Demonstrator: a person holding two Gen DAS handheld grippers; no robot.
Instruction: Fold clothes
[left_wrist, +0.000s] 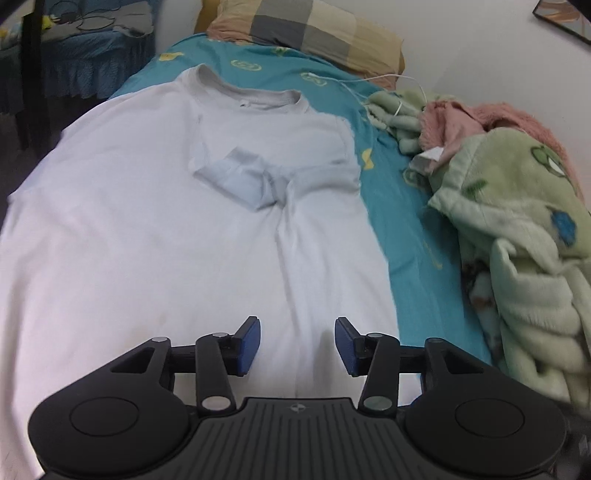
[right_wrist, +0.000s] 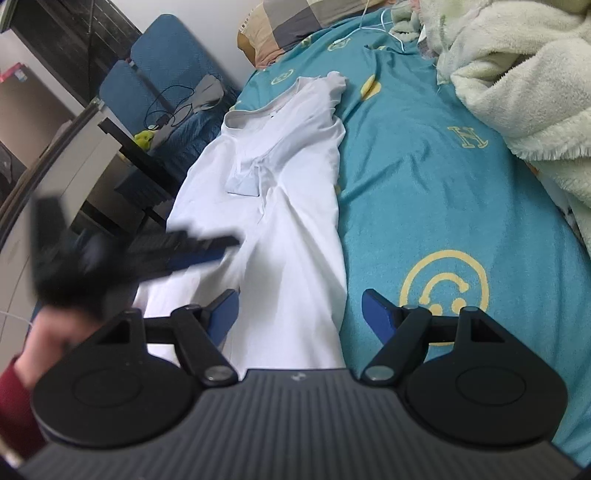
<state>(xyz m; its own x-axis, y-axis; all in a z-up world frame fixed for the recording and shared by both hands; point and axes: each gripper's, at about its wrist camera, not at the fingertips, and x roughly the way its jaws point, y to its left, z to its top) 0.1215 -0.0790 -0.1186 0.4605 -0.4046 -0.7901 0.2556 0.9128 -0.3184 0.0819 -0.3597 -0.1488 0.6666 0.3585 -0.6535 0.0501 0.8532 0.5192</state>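
1. The white T-shirt (left_wrist: 155, 206) lay flat along the bed's (right_wrist: 424, 192) left edge, collar toward the pillow (left_wrist: 306, 33), one sleeve folded inward onto the chest.
2. The left gripper (left_wrist: 297, 345) hung above the shirt's lower part, angled downward, jaws apart with nothing between them.
3. The right gripper (right_wrist: 299, 314) was tilted downward over the shirt's right border, jaws wide and empty.
4. A hand (right_wrist: 44, 339) in a red sleeve (right_wrist: 14, 406) carried the blurred left gripper.
5. A green blanket (left_wrist: 517, 236) was heaped at the bed's right edge.
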